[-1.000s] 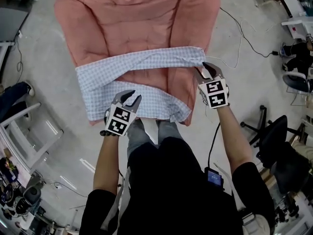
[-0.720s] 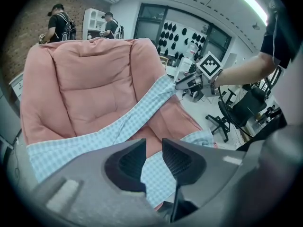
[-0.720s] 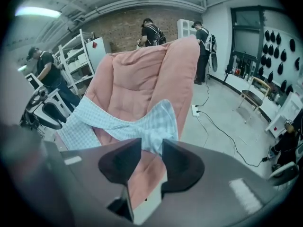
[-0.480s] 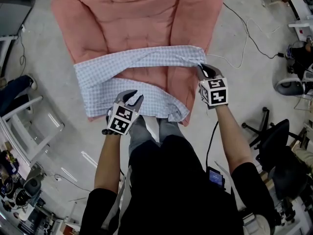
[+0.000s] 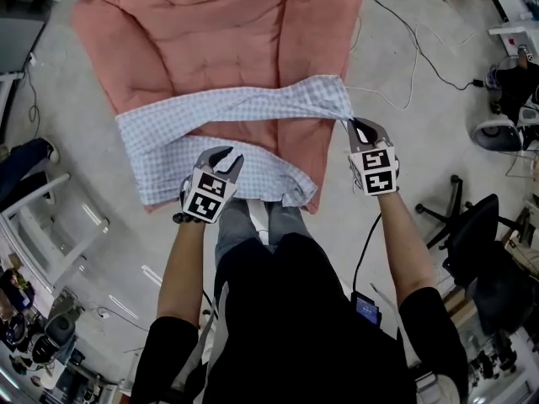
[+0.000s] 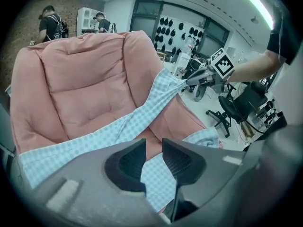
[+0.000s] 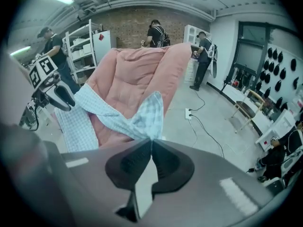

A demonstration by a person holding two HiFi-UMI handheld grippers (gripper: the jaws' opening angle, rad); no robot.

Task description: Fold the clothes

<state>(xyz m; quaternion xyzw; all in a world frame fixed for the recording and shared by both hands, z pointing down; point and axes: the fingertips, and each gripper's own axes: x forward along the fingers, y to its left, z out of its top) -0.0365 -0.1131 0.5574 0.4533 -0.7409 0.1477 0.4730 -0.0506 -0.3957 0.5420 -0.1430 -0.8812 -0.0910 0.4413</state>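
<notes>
Checked shirt (image 5: 160, 141), light, limp, on pink quilt (image 5: 219, 32). Right gripper (image 5: 360, 126) clamped on corner; left gripper (image 5: 226, 158) slightly parted, empty, over hem: grip there.

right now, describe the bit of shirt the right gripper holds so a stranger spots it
A blue-and-white checked shirt lies on the pink quilt. One narrow band crosses to the quilt's right edge. Its tip, where the right gripper has just closed, bunches to a point, unlike the wide part.
</notes>
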